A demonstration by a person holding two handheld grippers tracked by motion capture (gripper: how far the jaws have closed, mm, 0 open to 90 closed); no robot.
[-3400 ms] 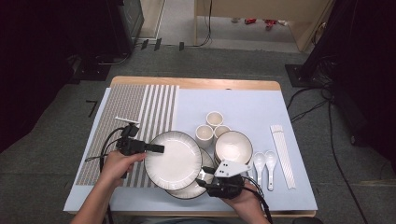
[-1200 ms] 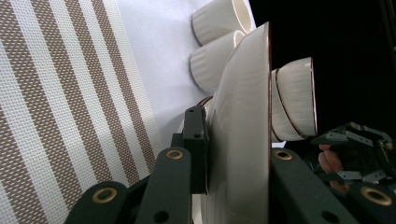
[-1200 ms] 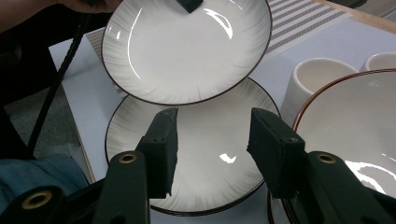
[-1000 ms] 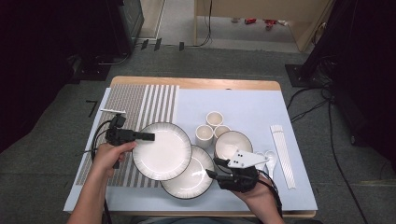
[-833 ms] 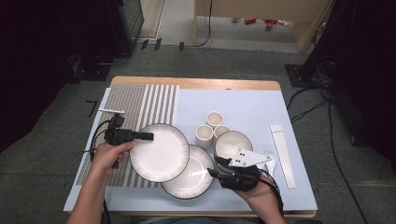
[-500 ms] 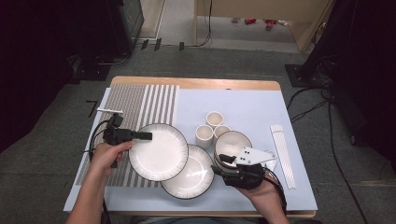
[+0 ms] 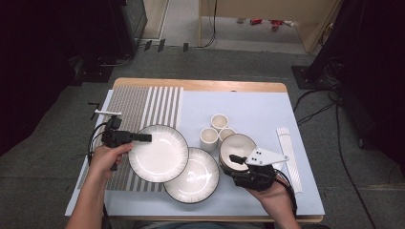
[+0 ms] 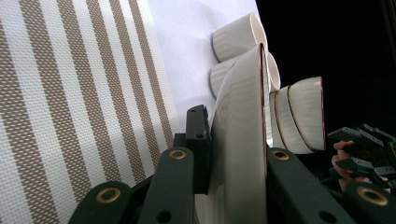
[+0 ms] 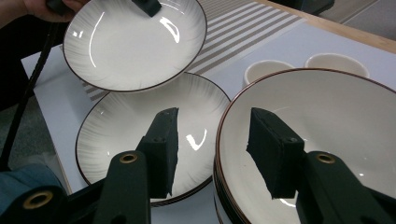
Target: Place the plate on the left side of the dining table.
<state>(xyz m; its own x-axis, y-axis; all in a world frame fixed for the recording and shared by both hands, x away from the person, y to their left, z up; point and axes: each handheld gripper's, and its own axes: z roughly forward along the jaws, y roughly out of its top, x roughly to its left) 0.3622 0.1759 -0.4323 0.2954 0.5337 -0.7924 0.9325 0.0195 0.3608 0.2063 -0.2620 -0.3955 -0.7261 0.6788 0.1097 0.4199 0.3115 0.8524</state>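
Gripping the round white dark-rimmed plate by its rim, the left gripper lifts it clear; the right gripper straddles the white bowl's edge, jaws unclosed.

We see a grey carpet floor around the wooden table, with dark cabinets and cables.
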